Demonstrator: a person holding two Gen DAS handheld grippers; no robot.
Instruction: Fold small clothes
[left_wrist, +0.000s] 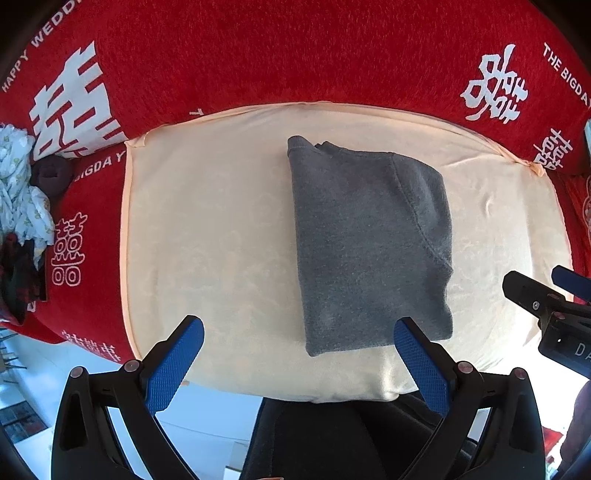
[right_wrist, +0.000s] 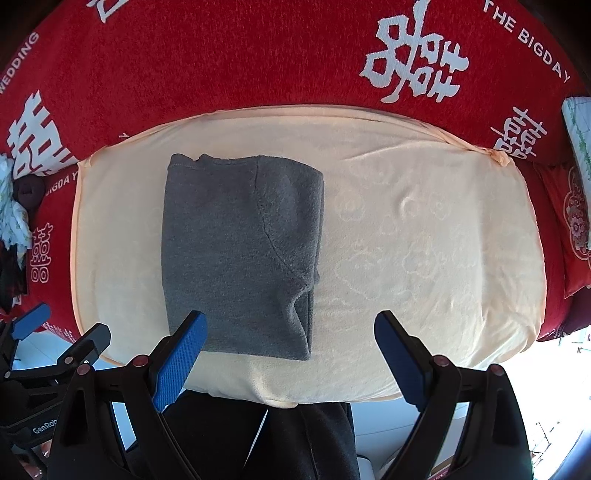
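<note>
Ahead of both claws, the grey garment (left_wrist: 369, 243) lies folded, long axis running away from them. Left claw (left_wrist: 299, 349) and right claw (right_wrist: 290, 343) gape empty; each nearly reaches its near edge.

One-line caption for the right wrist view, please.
Open right gripper hovers over a folded grey garment on a cream cushion.

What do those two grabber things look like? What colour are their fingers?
Both the left gripper and the right gripper have black plastic frames with round metal rivets at the joints. Each has two flat blue pads with a bumpy, gridded surface. White lettering shows on the black bodies, only partly readable. No cables or sleeves show.
</note>
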